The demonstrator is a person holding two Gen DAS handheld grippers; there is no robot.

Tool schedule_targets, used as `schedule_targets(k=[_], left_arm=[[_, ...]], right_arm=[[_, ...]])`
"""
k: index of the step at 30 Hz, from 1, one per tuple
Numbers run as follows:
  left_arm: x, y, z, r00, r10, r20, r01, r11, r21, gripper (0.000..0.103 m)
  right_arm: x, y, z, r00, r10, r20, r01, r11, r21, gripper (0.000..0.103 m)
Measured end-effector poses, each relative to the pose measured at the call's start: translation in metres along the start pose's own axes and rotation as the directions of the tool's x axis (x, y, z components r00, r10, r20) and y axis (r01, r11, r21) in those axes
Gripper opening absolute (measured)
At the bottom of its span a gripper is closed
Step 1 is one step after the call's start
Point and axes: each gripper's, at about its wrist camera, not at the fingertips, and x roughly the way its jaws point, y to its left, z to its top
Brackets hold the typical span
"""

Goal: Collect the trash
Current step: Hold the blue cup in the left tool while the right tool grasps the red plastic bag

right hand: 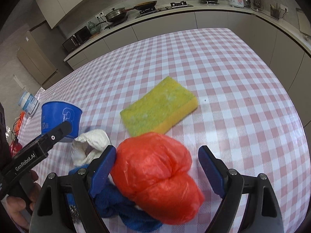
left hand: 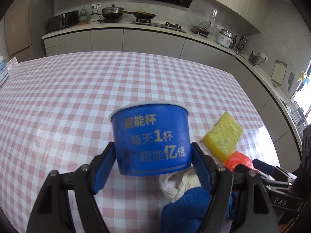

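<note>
1. Left tongs: clenched on the cup. Both pads bear on the lower wall of the cup, which stands upright between them, rim up. From the right wrist view I judge its base to be just clear of the counter. I would hold this pressure as it is, since a thin-walled cup buckles if squeezed harder. I would carry it level, in case anything is left inside.

2. Below the cup lie a crumpled tissue and a blue cloth, both on the counter. I judge the tissue to be trash for a later pass. The cloth may not be.

3. Right tongs: spread wide around the red bag. The near-side pad touches the bag, while the other tip stands clear of it. I cannot tell whether the bag is pinched deeper in. Before any lift I would close until both pads dent the plastic, because a soft bag slips out of a one-sided contact. I would also keep the cloth under the bag out of the bite.

4. The sponge lies just beyond the bag. I would leave it.

5. No bin is in either view.
</note>
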Motion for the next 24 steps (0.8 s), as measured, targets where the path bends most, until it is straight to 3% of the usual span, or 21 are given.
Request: schedule_targets(k=[6, 7, 9, 12, 24], left_arm=[[-0.019, 0.002, -0.011, 1.0, 0.015, 0.018, -0.015, 1.0, -0.01, 0.076], [-0.02, 0.0, -0.011, 1.0, 0.018, 0.02, -0.018, 1.0, -0.011, 0.076], [-0.024, -0.001, -0.012, 0.999, 0.025, 0.026, -0.024, 1.0, -0.017, 0.076], [-0.028, -0.006, -0.013, 0.999, 0.036, 0.036, -0.035, 0.999, -0.031, 0.076], [-0.061, -0.013, -0.012, 0.993, 0.062, 0.102, -0.057, 0.997, -0.049, 0.076]], right_arm=[[0.004, 0.001, -0.017, 1.0, 0.008, -0.026, -0.009, 0.999, -0.034, 0.087], [0.003, 0.0, -0.018, 1.0, 0.014, -0.024, -0.015, 0.999, -0.038, 0.084], [0.003, 0.0, -0.021, 0.999, 0.024, -0.028, -0.025, 0.999, -0.047, 0.063], [-0.005, 0.0, -0.023, 0.999, 0.039, -0.004, -0.039, 0.998, -0.058, 0.054], [-0.041, 0.0, -0.011, 0.995, 0.068, 0.079, -0.062, 0.995, -0.076, 0.052]])
